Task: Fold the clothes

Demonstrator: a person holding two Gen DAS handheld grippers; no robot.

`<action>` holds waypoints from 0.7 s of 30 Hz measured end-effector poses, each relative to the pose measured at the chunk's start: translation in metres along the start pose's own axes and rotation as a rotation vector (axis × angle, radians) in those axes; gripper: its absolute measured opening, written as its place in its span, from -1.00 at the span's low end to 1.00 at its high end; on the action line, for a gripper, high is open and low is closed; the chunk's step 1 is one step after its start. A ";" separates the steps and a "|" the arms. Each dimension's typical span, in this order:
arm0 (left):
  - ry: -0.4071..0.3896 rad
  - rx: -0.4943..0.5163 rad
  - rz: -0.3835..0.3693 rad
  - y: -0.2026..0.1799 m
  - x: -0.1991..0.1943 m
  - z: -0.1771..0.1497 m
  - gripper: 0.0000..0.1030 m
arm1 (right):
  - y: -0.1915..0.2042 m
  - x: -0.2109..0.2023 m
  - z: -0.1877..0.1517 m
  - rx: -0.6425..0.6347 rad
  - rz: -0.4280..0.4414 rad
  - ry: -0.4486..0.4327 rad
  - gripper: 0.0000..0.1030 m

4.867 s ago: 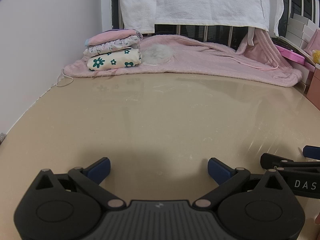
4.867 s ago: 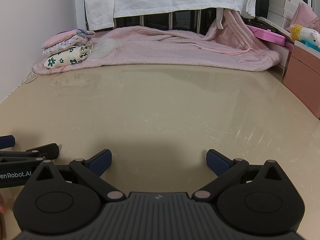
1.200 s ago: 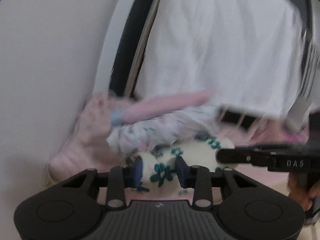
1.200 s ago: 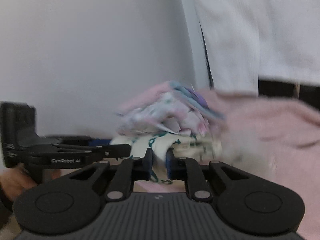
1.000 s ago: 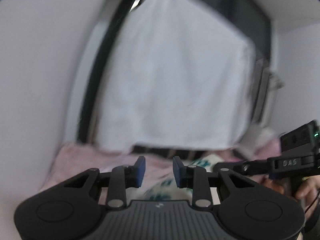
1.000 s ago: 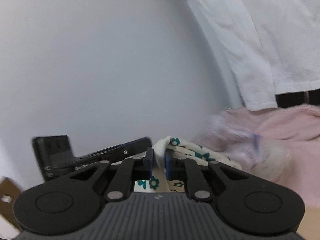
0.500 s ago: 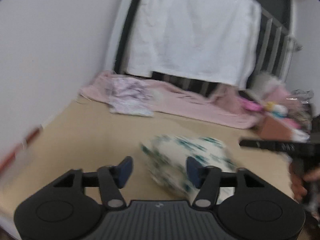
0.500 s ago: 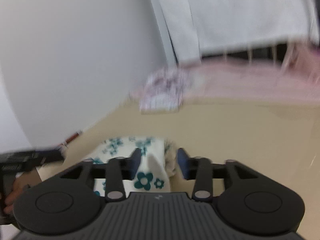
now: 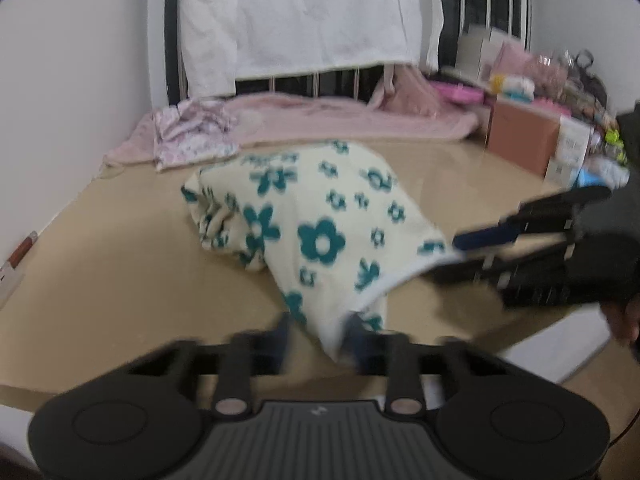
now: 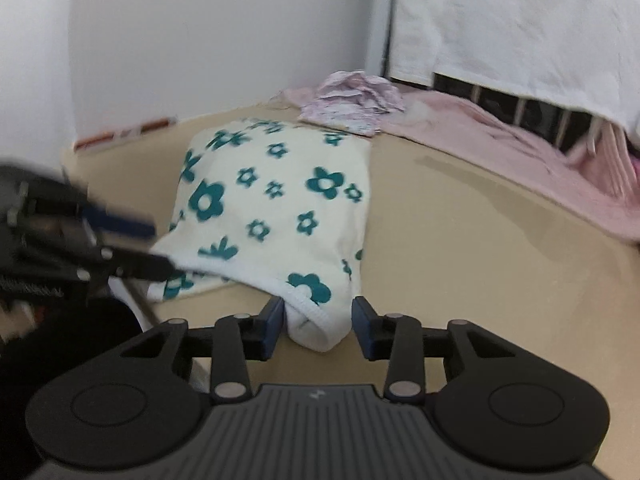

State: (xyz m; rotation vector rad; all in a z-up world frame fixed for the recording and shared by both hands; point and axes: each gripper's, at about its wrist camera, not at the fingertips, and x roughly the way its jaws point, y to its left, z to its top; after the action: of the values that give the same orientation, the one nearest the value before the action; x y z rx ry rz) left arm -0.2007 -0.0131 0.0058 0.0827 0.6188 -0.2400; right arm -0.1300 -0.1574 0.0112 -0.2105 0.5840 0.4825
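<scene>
Closing on the near hem of the flowered garment (image 10: pixel 272 200) with the right gripper (image 10: pixel 318 320): jaws partway in, a bunched white-edged corner between them, one pad brushing the cloth and the other just clear, so no firm pinch yet. Closing likewise with the left gripper (image 9: pixel 318 336) on the other near corner, with cloth hanging between blurred fingers that appear apart, released rather than clenched. Looks soft, light and limp: likely to sag, stretch and slide out of a shallow bite, not to break. Best taken deep at the two corners of the hem, on the stitched edge, and kept taut between both hands. Lies draped in a rumpled mound on the beige tabletop (image 10: pixel 460 240), near edge raised toward the grippers, far end resting flat. Farther back, folded patterned clothes (image 10: pixel 352 108) on a pink blanket (image 10: pixel 500 132) along the tabletop's far side, well apart from the work, below a white sheet (image 10: pixel 520 20) hung over railings.
</scene>
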 end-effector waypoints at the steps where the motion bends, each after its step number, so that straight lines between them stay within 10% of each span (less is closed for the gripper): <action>1: 0.001 0.005 0.009 0.001 -0.002 -0.001 -0.82 | 0.000 -0.003 -0.001 0.004 -0.020 -0.014 -0.27; 7: -0.009 0.037 0.079 -0.006 -0.006 -0.001 -0.74 | 0.003 -0.009 -0.006 -0.014 -0.120 -0.066 -0.26; 12: -0.022 0.079 0.178 -0.013 -0.005 -0.002 0.06 | 0.015 0.001 -0.015 -0.099 -0.182 -0.044 -0.27; 15: -0.017 0.056 0.135 -0.012 -0.005 -0.003 -0.38 | 0.014 0.004 -0.016 -0.080 -0.177 -0.042 -0.31; 16: -0.015 0.044 0.100 -0.011 -0.005 -0.003 -0.82 | 0.013 0.005 -0.015 -0.071 -0.167 -0.039 -0.42; 17: -0.015 0.041 0.086 -0.012 -0.004 -0.002 -0.90 | 0.013 0.007 -0.014 -0.062 -0.156 -0.035 -0.88; 21: -0.077 0.053 0.080 -0.008 -0.010 0.004 -0.95 | 0.016 -0.004 -0.004 -0.045 -0.146 -0.095 -0.96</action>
State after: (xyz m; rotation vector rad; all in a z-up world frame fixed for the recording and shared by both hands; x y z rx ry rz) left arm -0.2078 -0.0195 0.0151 0.1486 0.5314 -0.1809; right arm -0.1433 -0.1462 0.0090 -0.2698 0.4613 0.3629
